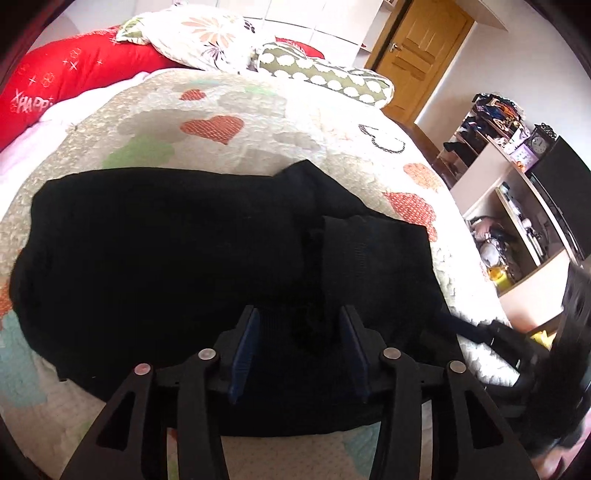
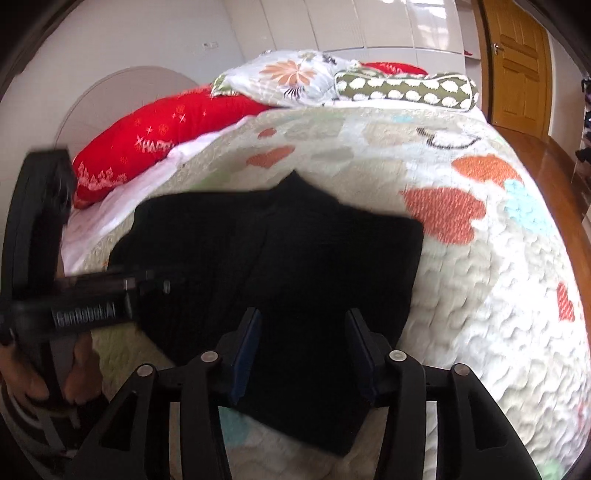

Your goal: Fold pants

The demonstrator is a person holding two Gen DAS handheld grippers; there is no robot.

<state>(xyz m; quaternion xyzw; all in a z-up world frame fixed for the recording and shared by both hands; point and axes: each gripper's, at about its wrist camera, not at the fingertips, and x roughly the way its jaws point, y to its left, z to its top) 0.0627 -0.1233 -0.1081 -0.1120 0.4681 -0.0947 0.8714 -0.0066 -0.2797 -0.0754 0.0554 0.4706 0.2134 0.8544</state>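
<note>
Black pants lie folded into a wide dark bundle on the quilted bed. A narrower flap of the cloth lies on top near the right end. My left gripper hovers over the near edge with its jaws apart, and the blue pads do not press the fabric. In the right wrist view the pants spread under my right gripper, which is open too, with cloth only beneath it. The left gripper's body, held by a hand, shows blurred at the left.
A red pillow, a floral pillow and a green dotted bolster lie at the head of the bed. A wooden door and cluttered shelves stand to the right. Wooden floor runs along the bed's right side.
</note>
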